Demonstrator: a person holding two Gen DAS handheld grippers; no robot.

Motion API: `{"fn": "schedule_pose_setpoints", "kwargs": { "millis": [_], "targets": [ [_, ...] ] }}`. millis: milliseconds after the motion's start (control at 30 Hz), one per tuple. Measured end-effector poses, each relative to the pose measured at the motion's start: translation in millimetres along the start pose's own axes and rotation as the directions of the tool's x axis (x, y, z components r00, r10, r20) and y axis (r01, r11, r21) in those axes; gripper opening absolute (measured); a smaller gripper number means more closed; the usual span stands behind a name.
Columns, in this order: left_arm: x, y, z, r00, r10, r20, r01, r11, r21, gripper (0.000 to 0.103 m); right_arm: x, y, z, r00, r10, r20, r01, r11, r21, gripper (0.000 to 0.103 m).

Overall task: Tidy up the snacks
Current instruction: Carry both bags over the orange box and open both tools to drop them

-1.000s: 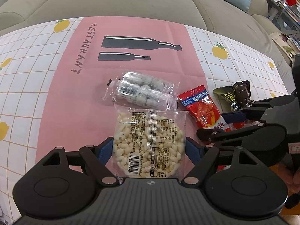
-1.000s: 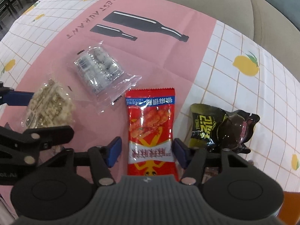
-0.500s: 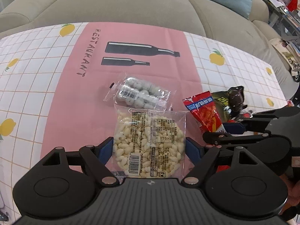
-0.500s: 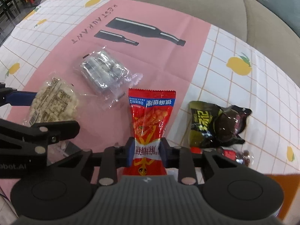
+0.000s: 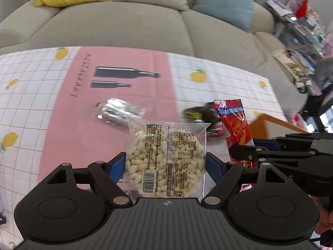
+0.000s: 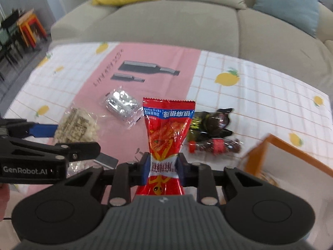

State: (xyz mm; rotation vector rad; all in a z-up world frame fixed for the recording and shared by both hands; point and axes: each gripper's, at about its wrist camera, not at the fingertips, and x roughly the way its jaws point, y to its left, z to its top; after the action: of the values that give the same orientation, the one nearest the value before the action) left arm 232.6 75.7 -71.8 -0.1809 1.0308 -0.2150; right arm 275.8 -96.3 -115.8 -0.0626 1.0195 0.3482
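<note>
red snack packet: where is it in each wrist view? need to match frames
Left wrist: red snack packet stands right of centre, clamped in the right tool.
Right wrist: centre foreground, pinched at its lower part.
Shared landmark: the black bottle print on the pink tablecloth panel.

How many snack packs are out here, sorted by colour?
Red pack: 1
Clear pack of puffed rice: 1
Silvery clear pack: 1
Dark pack: 1
Small clear pack with red label: 1
Total: 5
</note>
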Motion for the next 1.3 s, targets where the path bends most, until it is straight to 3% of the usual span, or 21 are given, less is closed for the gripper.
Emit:
{"fn": "schedule_pose_setpoints", "kwargs": {
  "millis": [267, 633, 800, 1000, 1300],
  "targets": [
    [-34, -62, -12, 0.997, -0.077, 0.03, 0.073, 0.992, 0.099, 0.092, -80, -36, -36, 0.996, -0.011, 0.087, 0.002, 0.995, 0.1, 0.025],
    [-55, -143, -20, 0.988, -0.153, 0.03, 0.14, 0.956, 0.258, 0.092, -152, -96, -94, 0.988, -0.108, 0.112, 0.082, 0.974, 0.211, 0.025],
    [-58, -181, -22, 0.984, -0.173, 0.029, 0.154, 0.931, 0.331, 0.092, -168, -121, -117, 0.981, -0.165, 0.1, 0.136, 0.959, 0.248, 0.025],
    [-45, -221, -22, 0.973, -0.228, -0.029, 0.222, 0.897, 0.382, 0.092, -177, -157, -140, 0.98, -0.192, 0.06, 0.164, 0.935, 0.314, 0.025],
    [-10, -262, -24, 0.969, -0.225, -0.102, 0.246, 0.859, 0.449, 0.092, -167, -182, -149, 0.973, -0.232, -0.01, 0.224, 0.931, 0.289, 0.025]
  ]
}}
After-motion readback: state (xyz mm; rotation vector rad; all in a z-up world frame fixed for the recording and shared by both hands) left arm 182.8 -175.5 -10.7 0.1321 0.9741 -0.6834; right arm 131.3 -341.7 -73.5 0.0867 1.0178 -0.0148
